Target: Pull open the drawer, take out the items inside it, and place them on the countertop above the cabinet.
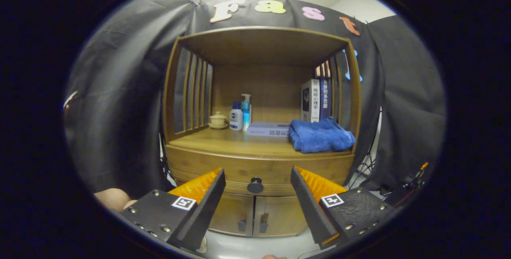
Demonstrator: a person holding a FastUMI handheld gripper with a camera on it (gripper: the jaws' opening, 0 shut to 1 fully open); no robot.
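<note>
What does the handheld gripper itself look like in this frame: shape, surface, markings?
The two-finger gripper has two wedge-shaped fingers tapering forward, each with a ridged inner face. Each flat, textured top plate carries a small square black-and-white marker tag and several round screw heads. No cable on it is visible.

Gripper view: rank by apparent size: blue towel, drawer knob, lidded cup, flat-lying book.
1. blue towel
2. flat-lying book
3. lidded cup and drawer knob: look alike, and the knob sits nearer the camera, so unranked.
The tool is open, the knob showing between its fingers.
</note>
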